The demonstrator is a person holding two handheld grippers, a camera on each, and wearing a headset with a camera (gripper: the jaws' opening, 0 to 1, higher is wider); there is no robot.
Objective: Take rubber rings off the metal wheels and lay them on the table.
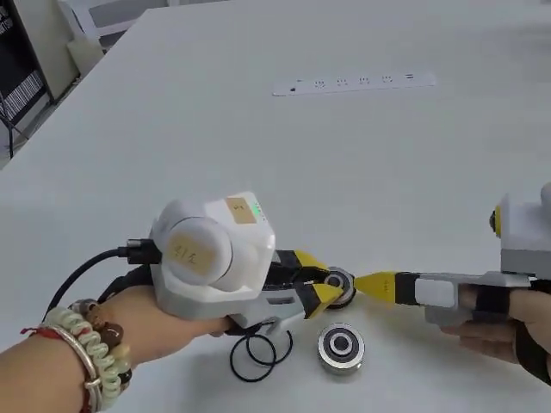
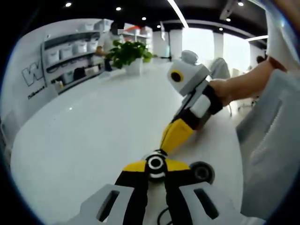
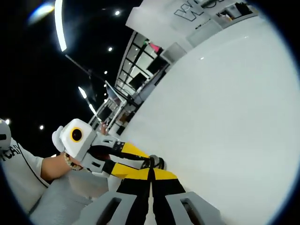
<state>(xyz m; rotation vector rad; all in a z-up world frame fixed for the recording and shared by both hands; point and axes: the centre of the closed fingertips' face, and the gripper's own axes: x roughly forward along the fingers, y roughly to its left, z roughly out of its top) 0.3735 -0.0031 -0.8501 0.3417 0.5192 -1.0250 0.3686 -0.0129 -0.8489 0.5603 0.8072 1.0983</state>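
Head view — left tongs (image 1: 322, 277) clamp a metal wheel (image 1: 341, 286) — right tongs (image 1: 368, 284), pinched together, touch its rim.

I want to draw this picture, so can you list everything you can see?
Table: one, white, under everything.
Power strip: one, white, far side of the table.
Metal wheels: two, silvery; one gripped in the left gripper's jaws, one lying on the table just in front of it.
Rubber rings: two by the look of it, black, overlapping on the table beside the loose wheel.
Bracelets: several, beaded, on the left wrist.
Left gripper: one, white with yellow-black jaws, shut on a wheel.
Right gripper: one, same colours, jaws shut, tip at the held wheel.
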